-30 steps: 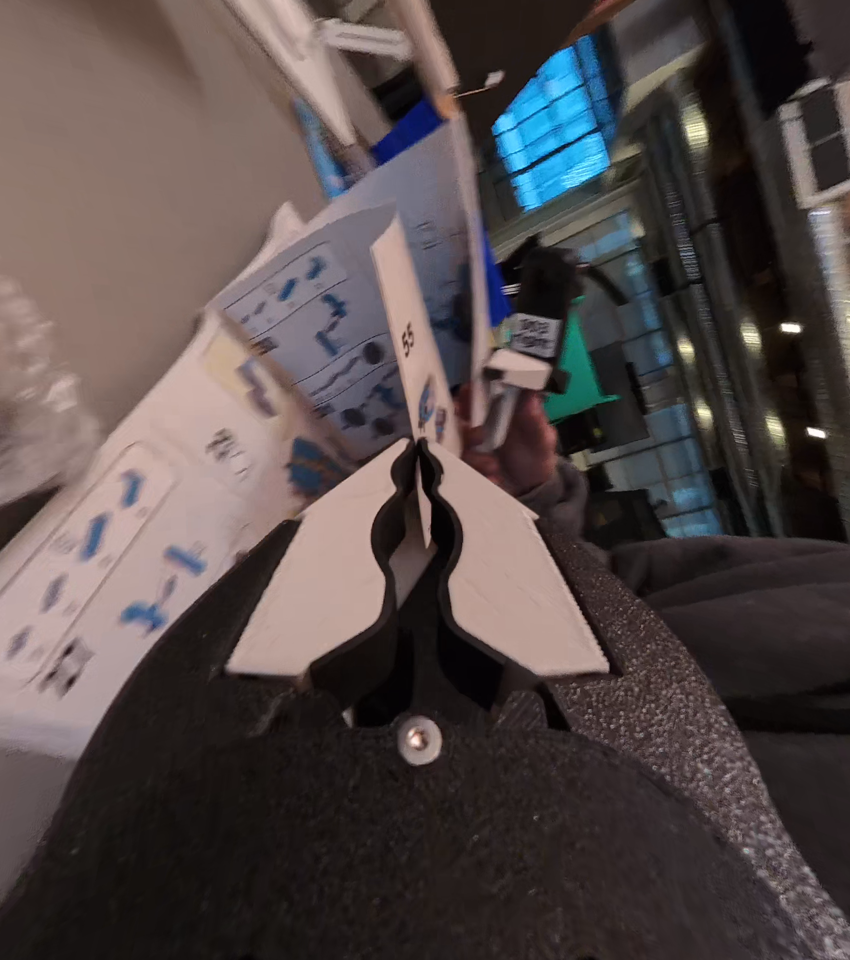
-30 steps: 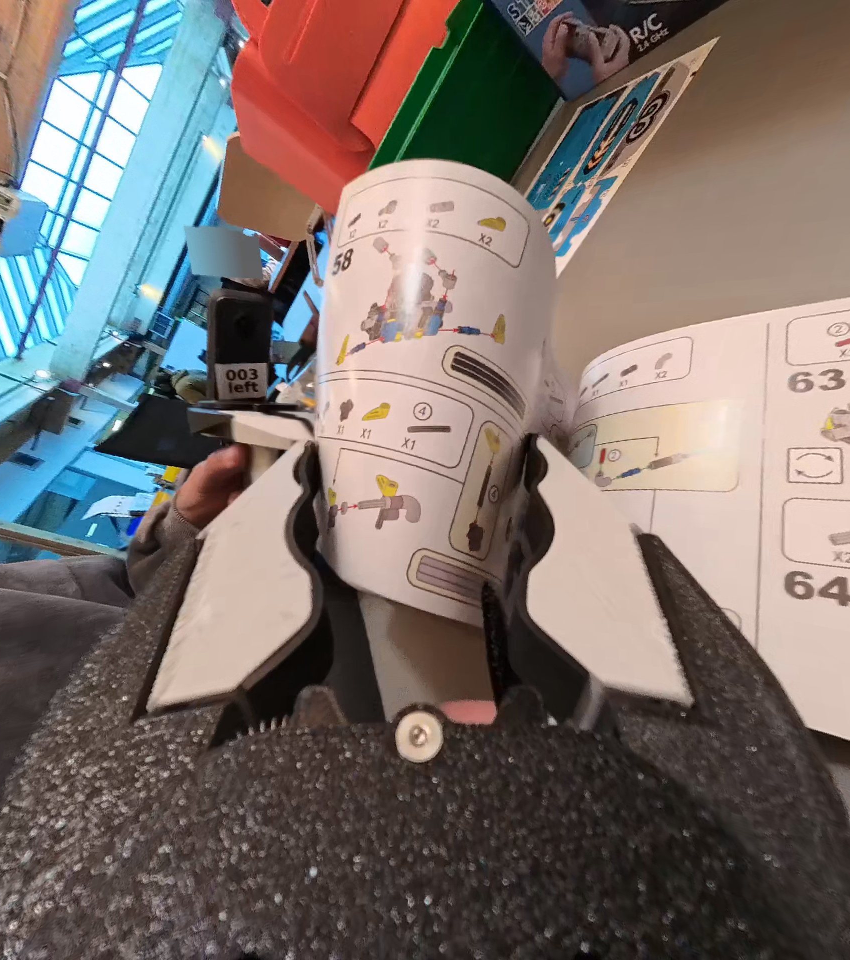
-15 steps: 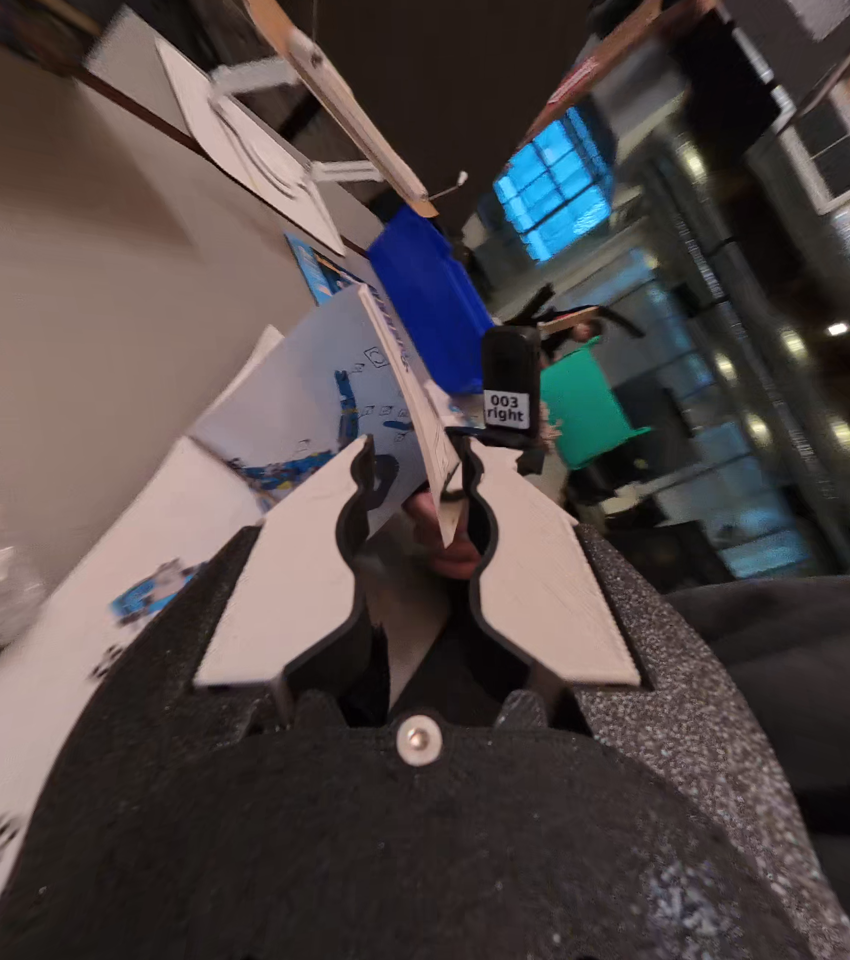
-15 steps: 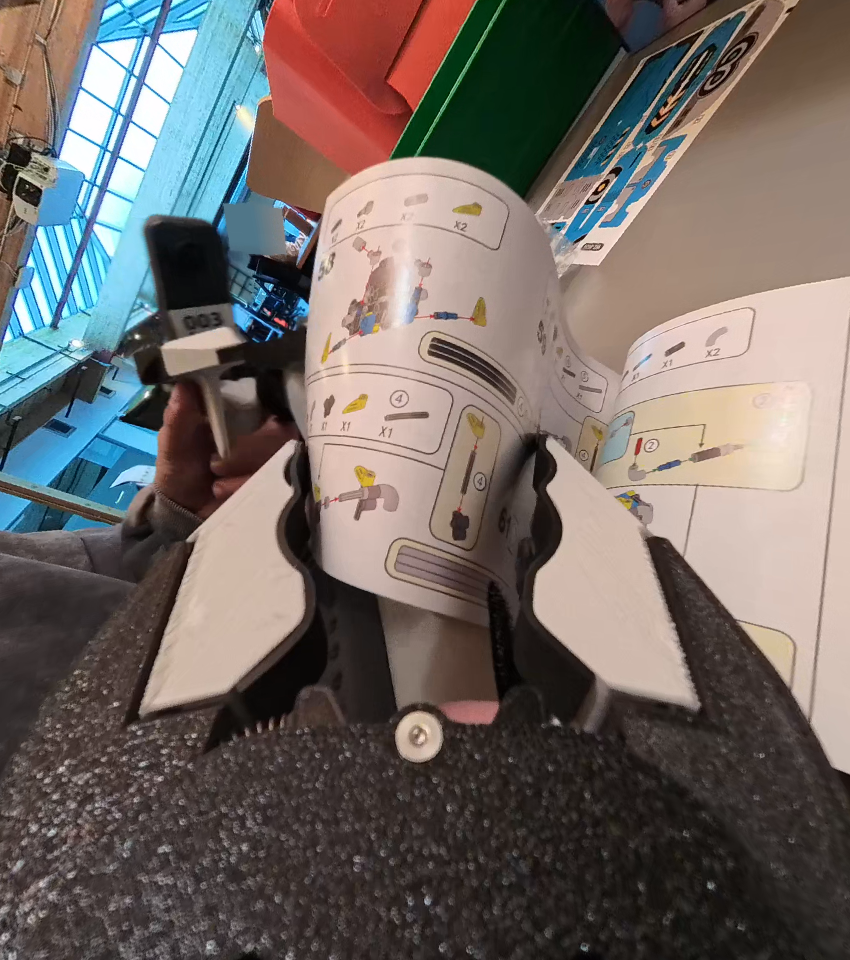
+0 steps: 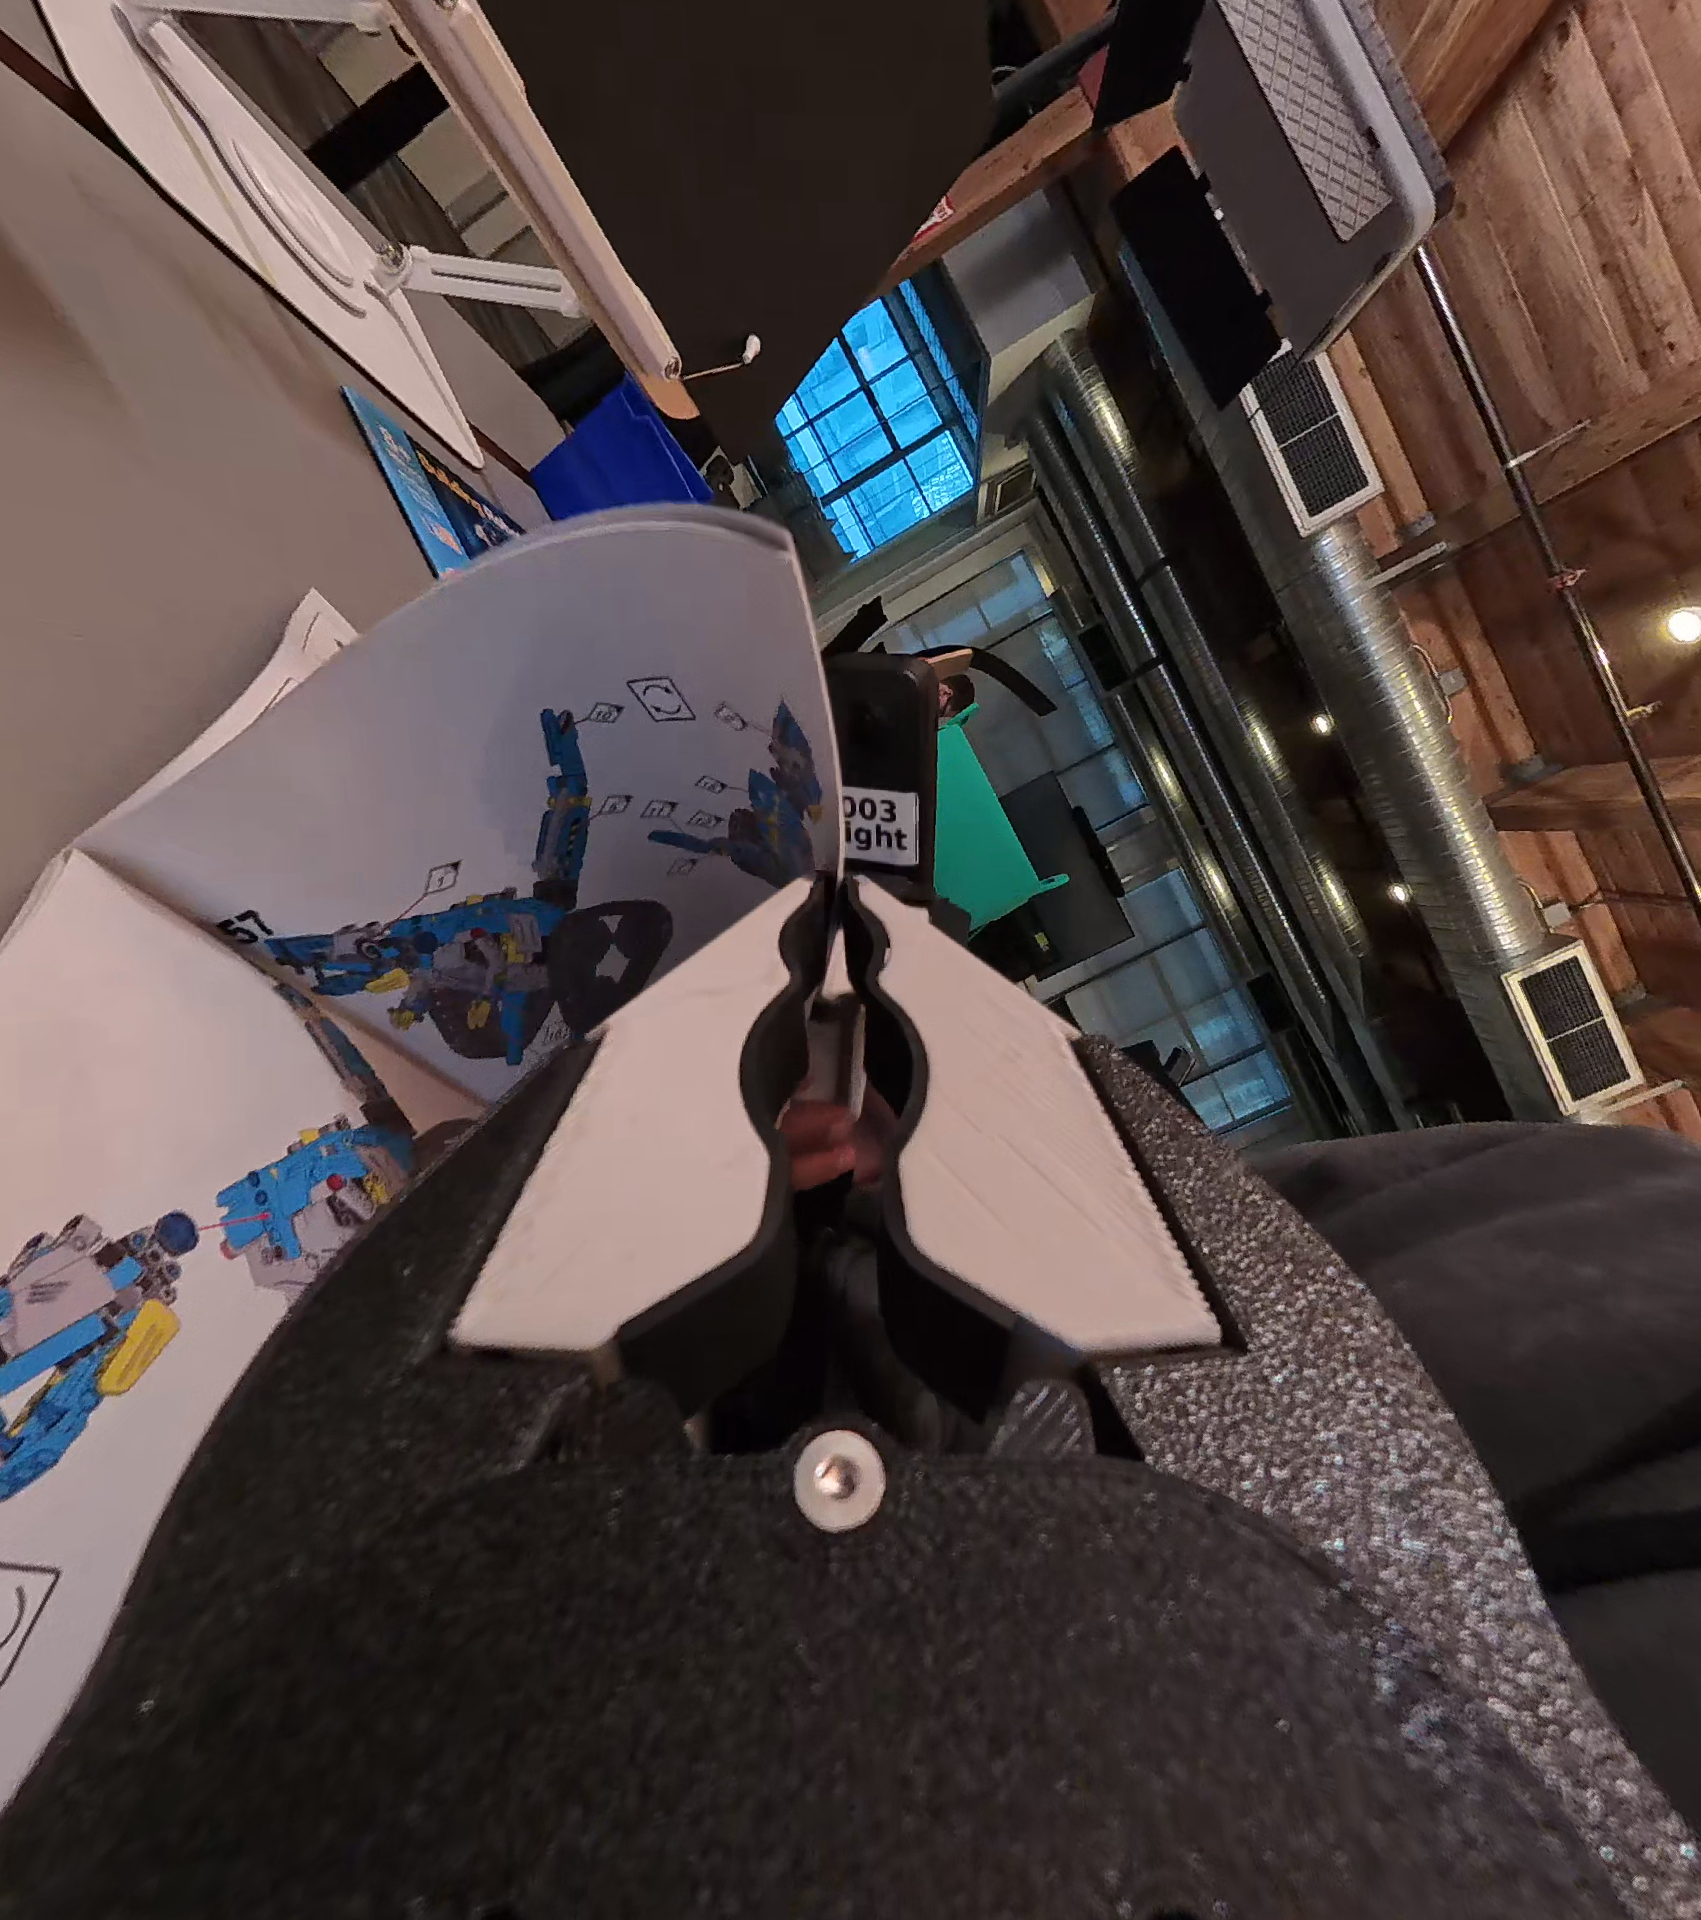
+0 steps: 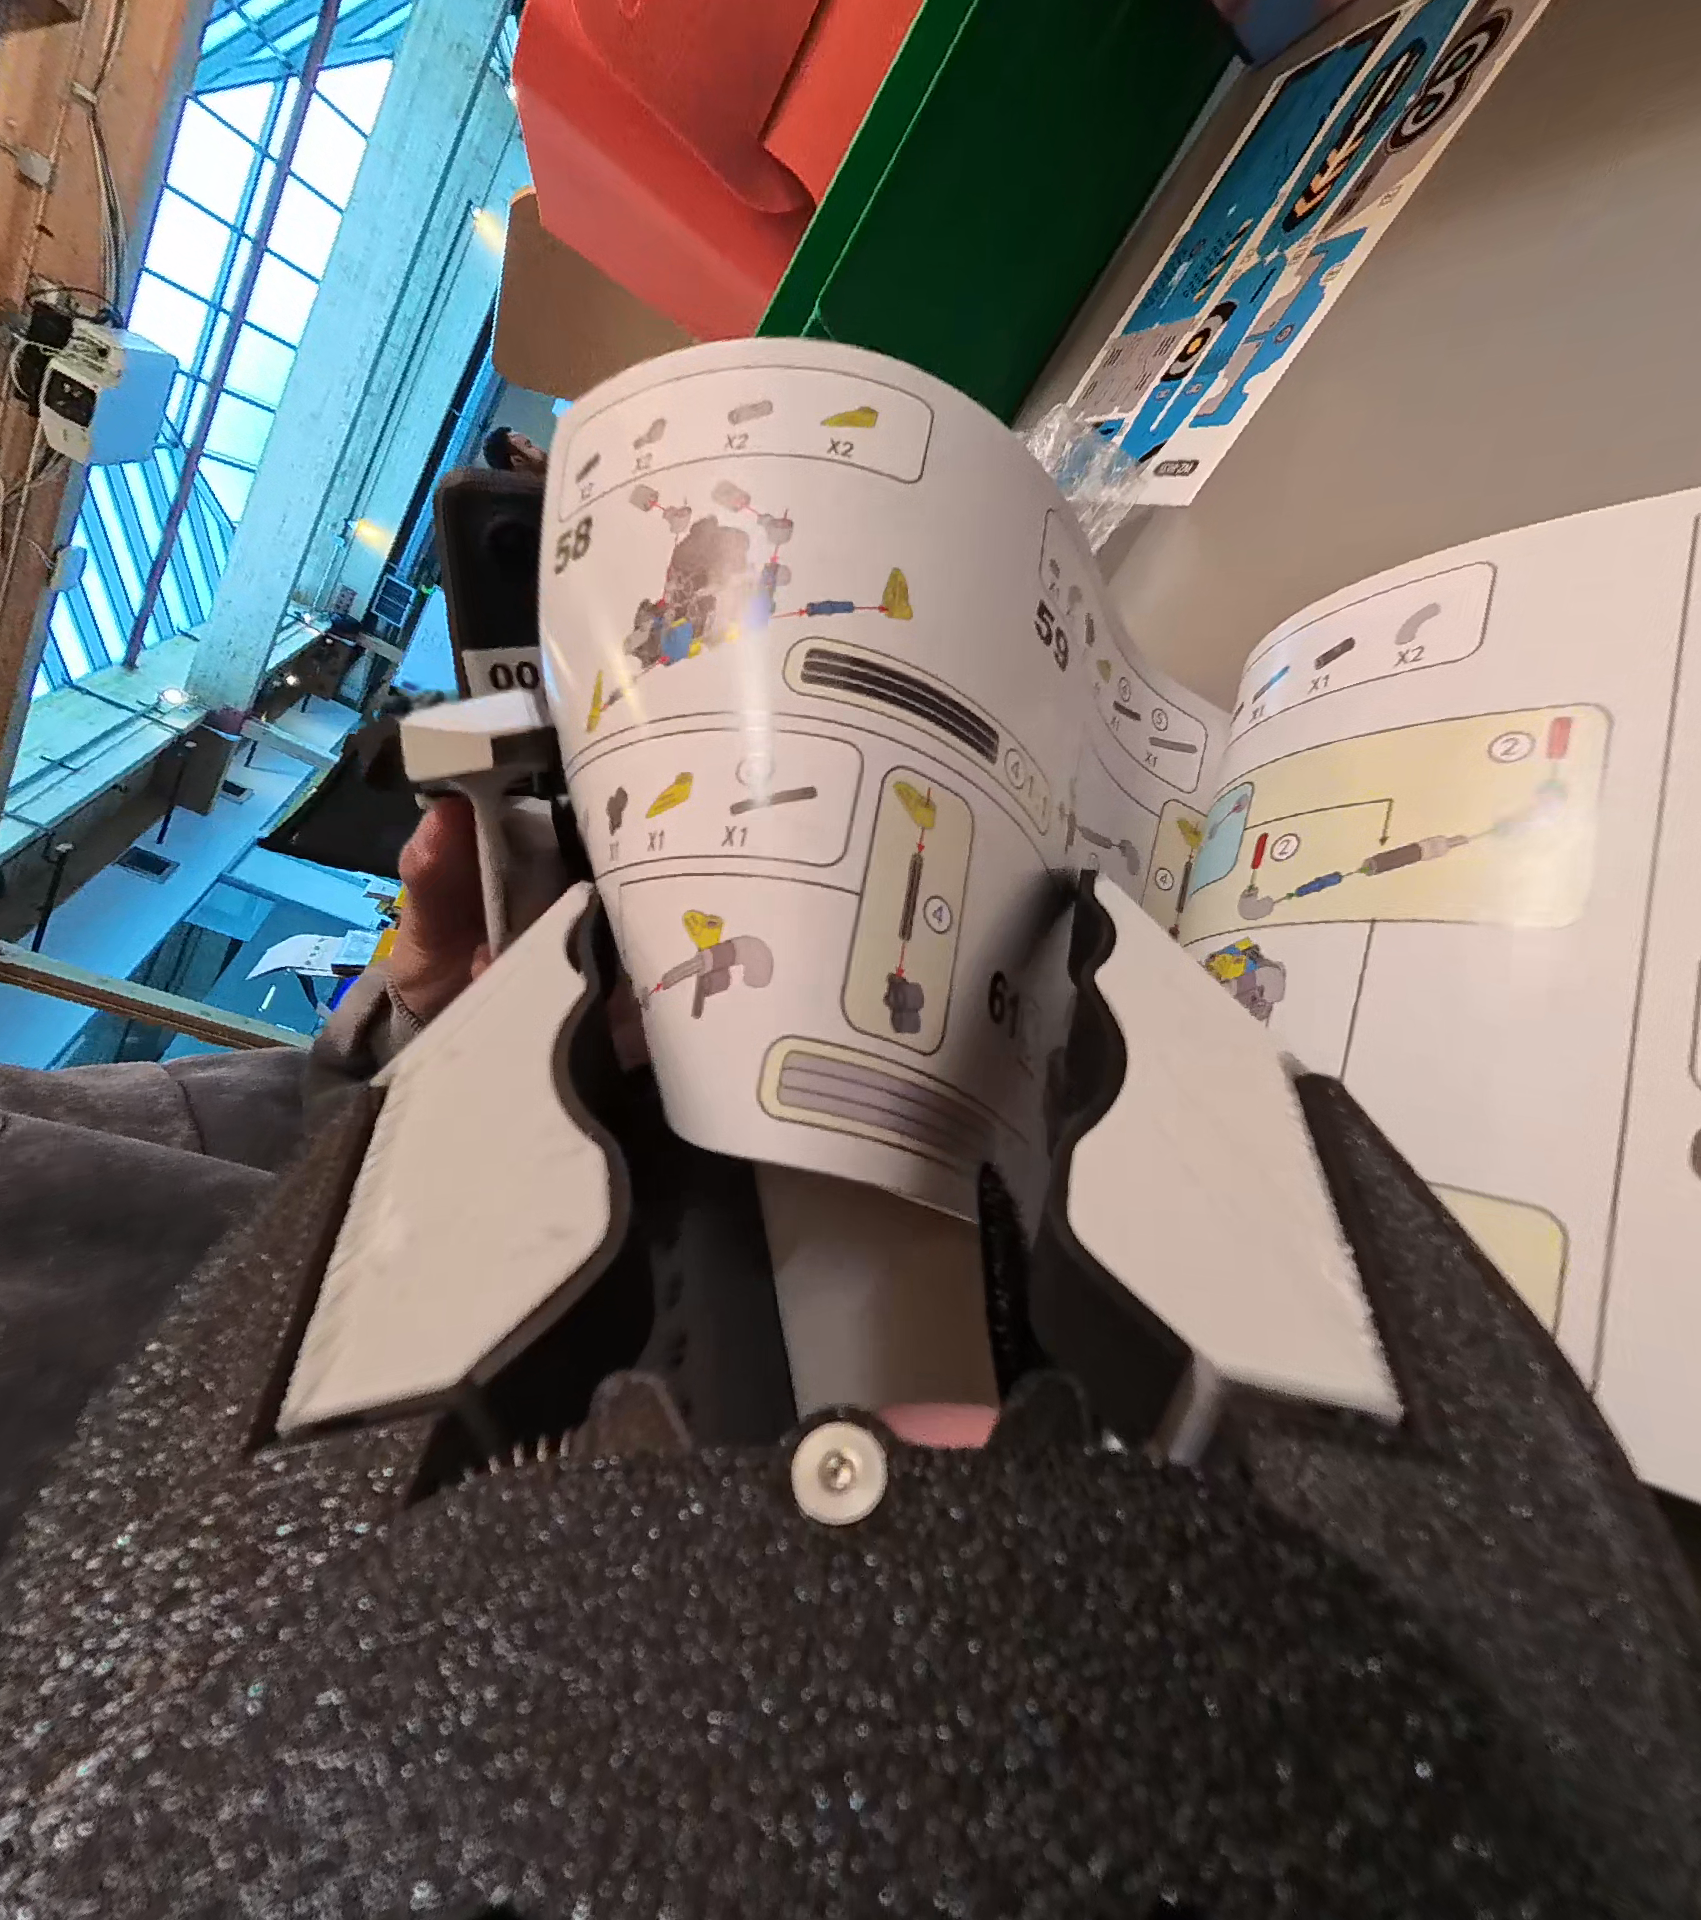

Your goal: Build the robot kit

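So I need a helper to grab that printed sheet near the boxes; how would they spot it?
Start at the open instruction booklet lying on the grey table, then look past it toward the green box and the red box. The sticker sheet lies flat beside the green box. Unlike the white booklet pages, it is a single loose sheet, mostly bright blue.

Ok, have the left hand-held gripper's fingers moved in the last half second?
Yes. The left hand-held gripper closed: both fingers came inward toward the line above its base screw, pinching the lifted page by its edge.
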Tool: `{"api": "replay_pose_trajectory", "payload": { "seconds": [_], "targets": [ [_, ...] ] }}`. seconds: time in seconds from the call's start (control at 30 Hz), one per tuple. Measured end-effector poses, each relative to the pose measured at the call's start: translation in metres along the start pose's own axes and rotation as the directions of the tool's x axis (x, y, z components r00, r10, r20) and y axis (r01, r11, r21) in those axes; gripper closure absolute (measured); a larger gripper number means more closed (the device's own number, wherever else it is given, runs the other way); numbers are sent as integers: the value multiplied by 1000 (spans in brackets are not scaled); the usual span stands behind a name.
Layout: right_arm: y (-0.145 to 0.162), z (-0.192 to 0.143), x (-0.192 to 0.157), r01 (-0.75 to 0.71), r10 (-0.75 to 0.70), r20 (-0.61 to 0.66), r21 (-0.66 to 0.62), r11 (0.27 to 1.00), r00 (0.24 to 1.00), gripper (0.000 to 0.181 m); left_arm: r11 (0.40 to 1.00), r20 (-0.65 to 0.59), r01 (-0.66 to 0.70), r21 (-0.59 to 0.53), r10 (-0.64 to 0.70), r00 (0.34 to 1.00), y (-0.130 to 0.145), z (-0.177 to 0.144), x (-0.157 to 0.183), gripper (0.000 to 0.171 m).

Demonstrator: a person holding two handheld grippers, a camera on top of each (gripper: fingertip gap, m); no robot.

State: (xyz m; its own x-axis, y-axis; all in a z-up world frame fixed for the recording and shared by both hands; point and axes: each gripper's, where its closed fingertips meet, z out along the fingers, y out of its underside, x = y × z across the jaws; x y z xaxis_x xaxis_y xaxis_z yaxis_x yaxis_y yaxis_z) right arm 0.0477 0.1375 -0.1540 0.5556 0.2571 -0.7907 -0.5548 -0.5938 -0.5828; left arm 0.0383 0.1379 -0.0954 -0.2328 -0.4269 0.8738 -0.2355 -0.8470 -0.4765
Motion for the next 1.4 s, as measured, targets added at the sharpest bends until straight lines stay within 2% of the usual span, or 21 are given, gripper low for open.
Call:
{"api": "replay_pose_trajectory", "payload": {
  "seconds": [0.13,0.27,0.47,0.63,0.7,0.77,0.8,0.87,0.9,0.97,1.07,1.13,1.23,1.37,1.4],
  "targets": [
    [-7,-5,2,-73,72,32,37,997,997,96,1000,23,-6,-27,7,1000,9,-2,-6,171],
    [-11,-10,12,-114,113,18,64,991,993,104,999,98,4,-44,0,995,14,-12,-17,171],
    [-17,-15,11,-163,158,64,91,982,985,106,990,293,-12,-138,52,955,26,-69,-40,169],
    [-25,-21,5,-200,184,131,120,972,974,102,986,374,40,-164,25,927,39,-102,-51,162],
    [-29,-24,4,-236,212,168,137,962,963,102,989,503,22,-148,57,862,33,-119,-68,145],
    [-30,-25,4,-251,224,183,139,958,957,102,994,666,-53,-100,107,739,13,-141,-86,139],
    [-29,-25,3,-246,220,181,136,960,958,102,990,717,-116,-77,136,684,0,-149,-88,139],
    [-28,-24,1,-237,211,184,132,963,960,103,973,754,-227,-43,181,632,-22,-151,-80,139],
    [-28,-23,0,-236,210,188,128,963,959,103,964,750,-265,-26,194,633,-30,-146,-73,139],
    [-27,-22,-1,-236,210,193,124,964,959,103,949,681,-315,-10,237,693,-38,-118,-52,139],
    [-23,-19,-6,-197,175,186,104,975,967,102,966,395,-258,3,236,888,-26,-50,-13,139],
    [-15,-13,-10,-130,117,161,69,989,980,102,981,230,-192,6,186,955,-18,-16,3,138],
    [-7,-8,-12,-30,26,105,39,999,994,102,993,109,-119,0,119,987,-13,9,8,140],
    [-11,-13,-8,-47,40,96,67,997,995,103,997,64,-79,-23,80,995,-3,13,6,171],
    [-13,-14,-7,-65,57,104,73,995,993,102,997,61,-76,-21,77,995,-1,13,6,171]
  ]
}}
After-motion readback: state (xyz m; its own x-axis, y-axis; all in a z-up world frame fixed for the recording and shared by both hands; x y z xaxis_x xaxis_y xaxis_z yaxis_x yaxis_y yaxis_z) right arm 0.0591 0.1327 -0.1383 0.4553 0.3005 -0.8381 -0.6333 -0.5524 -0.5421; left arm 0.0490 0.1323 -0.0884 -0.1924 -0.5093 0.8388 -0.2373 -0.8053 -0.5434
